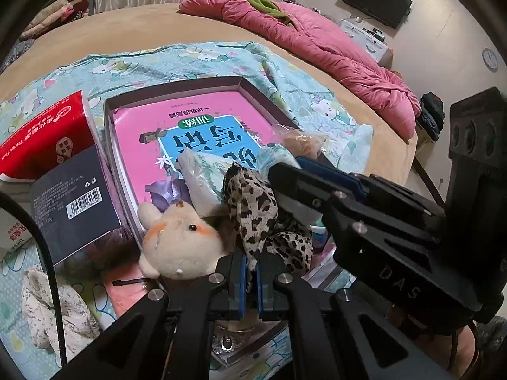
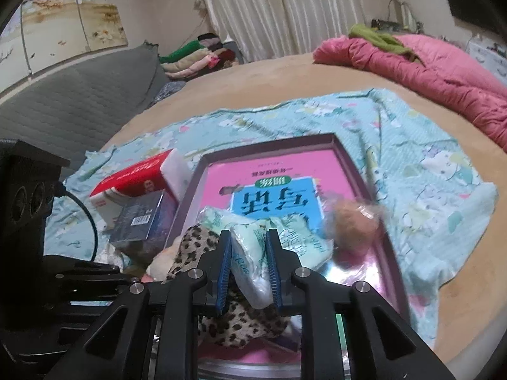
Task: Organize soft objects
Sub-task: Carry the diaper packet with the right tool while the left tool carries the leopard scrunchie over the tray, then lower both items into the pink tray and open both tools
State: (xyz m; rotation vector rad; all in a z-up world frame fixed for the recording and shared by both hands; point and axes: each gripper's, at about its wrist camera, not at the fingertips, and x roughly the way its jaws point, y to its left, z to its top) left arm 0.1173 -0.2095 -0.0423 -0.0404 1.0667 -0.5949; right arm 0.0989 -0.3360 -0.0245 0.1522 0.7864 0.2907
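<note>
Leopard-print cloth (image 1: 253, 209) is pinched by the left gripper (image 1: 250, 280); a pale tissue pack (image 2: 250, 262), seemingly plastic-wrapped, is clamped by the right gripper (image 2: 248, 269); both are best lowered gently into the tray (image 2: 358, 171).

You're in a home bedroom: big bed (image 2: 285, 76) w/ pink quilt (image 2: 427, 63), curtains (image 2: 285, 9), folded clothes stack (image 2: 196, 53), wall TV (image 1: 374, 0).
</note>
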